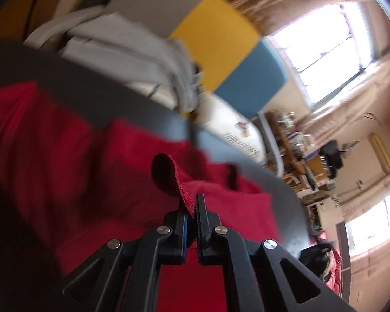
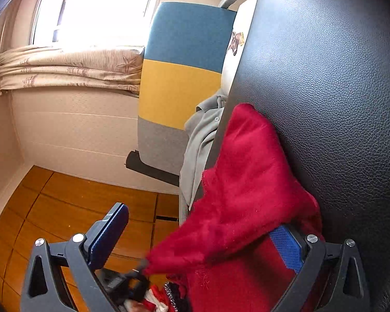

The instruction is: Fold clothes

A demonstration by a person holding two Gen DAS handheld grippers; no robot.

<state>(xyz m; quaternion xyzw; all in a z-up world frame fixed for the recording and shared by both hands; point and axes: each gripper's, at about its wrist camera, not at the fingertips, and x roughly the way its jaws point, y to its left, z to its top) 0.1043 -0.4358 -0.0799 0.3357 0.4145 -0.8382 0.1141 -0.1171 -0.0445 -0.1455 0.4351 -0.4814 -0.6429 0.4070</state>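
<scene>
On a dark leather-like surface point(image 2: 325, 78) the red garment point(image 2: 247, 176) lies bunched. The left gripper point(image 1: 192, 208) pinches its edge tight; the right gripper point(image 2: 202, 236) gapes wide around cloth, unclamped. A fold looks underway; next, the right must take a corner.

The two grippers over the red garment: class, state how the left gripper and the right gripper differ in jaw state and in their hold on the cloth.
The left gripper is shut, while the right gripper stands wide open. The left gripper pinches a fold of the red garment between its fingers; the right gripper clamps nothing, and the garment only drapes across its gap. Both have dark frames and blue pads, and both are at the same garment.
</scene>
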